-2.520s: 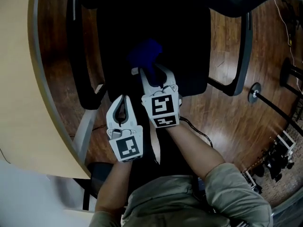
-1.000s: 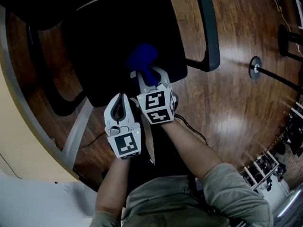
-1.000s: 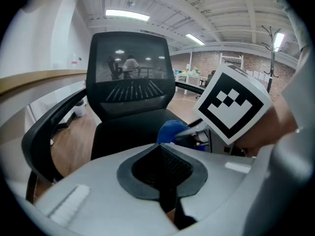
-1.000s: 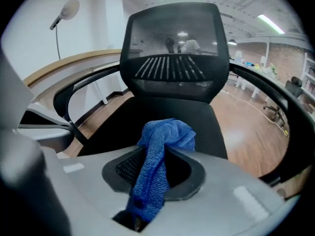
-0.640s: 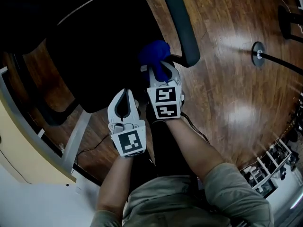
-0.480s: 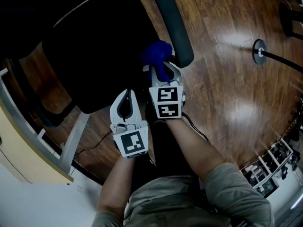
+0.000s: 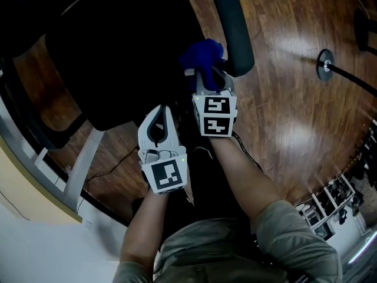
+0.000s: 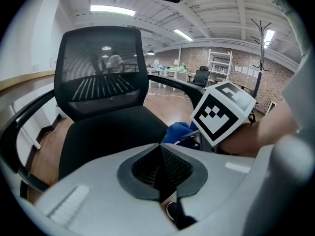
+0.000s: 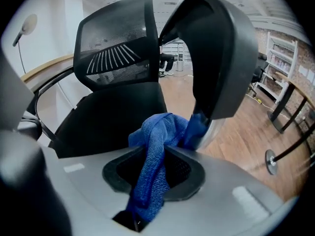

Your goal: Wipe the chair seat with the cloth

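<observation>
The black chair seat [image 7: 118, 58] fills the upper left of the head view, with its mesh back [image 8: 101, 77] upright behind it. My right gripper [image 7: 207, 75] is shut on the blue cloth [image 9: 150, 166], whose bunched end [image 7: 203, 53] sits at the seat's right front corner, close against the end of the black armrest [image 7: 232, 28]. The armrest [image 9: 216, 58] looms just above the cloth in the right gripper view. My left gripper [image 7: 159, 111] is shut and holds nothing, hovering off the seat's front edge, left of the right one.
Wooden floor [image 7: 288, 134] lies to the right, with the round black foot of a stand [image 7: 324, 63] on it. A pale desk edge [image 7: 35, 181] and its grey leg [image 7: 85, 161] run along the lower left. The chair's left armrest [image 8: 24, 117] curves round the seat's far side.
Both grippers have shifted right across the seat's front. The right one carried the cloth from mid-seat to the right armrest's end, and the chair appears turned in the head view.
</observation>
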### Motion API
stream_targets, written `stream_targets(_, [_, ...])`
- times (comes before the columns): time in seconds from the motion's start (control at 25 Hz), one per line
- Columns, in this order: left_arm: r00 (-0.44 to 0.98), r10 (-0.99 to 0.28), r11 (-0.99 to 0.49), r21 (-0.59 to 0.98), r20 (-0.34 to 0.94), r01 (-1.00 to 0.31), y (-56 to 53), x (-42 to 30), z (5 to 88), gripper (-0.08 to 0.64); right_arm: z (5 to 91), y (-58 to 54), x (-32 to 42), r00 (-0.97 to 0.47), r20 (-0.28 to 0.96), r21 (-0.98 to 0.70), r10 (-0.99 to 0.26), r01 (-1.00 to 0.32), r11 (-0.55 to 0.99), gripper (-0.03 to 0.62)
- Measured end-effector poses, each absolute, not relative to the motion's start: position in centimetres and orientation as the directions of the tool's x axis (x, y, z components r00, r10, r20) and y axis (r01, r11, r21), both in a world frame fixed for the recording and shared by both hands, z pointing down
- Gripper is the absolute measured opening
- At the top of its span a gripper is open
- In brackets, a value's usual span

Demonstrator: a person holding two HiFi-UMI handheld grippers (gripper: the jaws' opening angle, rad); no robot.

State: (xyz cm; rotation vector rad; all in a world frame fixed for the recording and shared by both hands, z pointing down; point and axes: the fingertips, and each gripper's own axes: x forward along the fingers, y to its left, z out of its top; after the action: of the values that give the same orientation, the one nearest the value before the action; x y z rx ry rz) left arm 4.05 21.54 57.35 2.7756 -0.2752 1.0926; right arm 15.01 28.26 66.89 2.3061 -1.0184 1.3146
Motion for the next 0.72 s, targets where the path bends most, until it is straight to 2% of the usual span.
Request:
stream_targets(0.2, [0.709, -0.193, -0.945, 0.066, 0.679, -0.321, 17.8, 0.5, 57.0, 0.005, 65.0, 26.8, 14.7, 0.393, 0.818, -0.024, -0.421, -0.708, -0.706, 0.087])
stream_targets(0.32, [0.684, -0.245, -0.924, 0.048, 0.687, -0.38, 14.7, -2.8, 56.6, 0.005, 63.2, 23.8, 12.6, 0.385, 0.798, -0.029, -0.463, -0.744, -0.668, 0.087])
stream_targets(0.72, [0.601, -0.403, -0.829, 0.004, 0.69, -0.559, 7.1, -14.2, 56.0, 0.005, 59.7, 9.6, -1.2, 0.157, 0.729, -0.124, -0.666, -0.927, -0.355, 0.092])
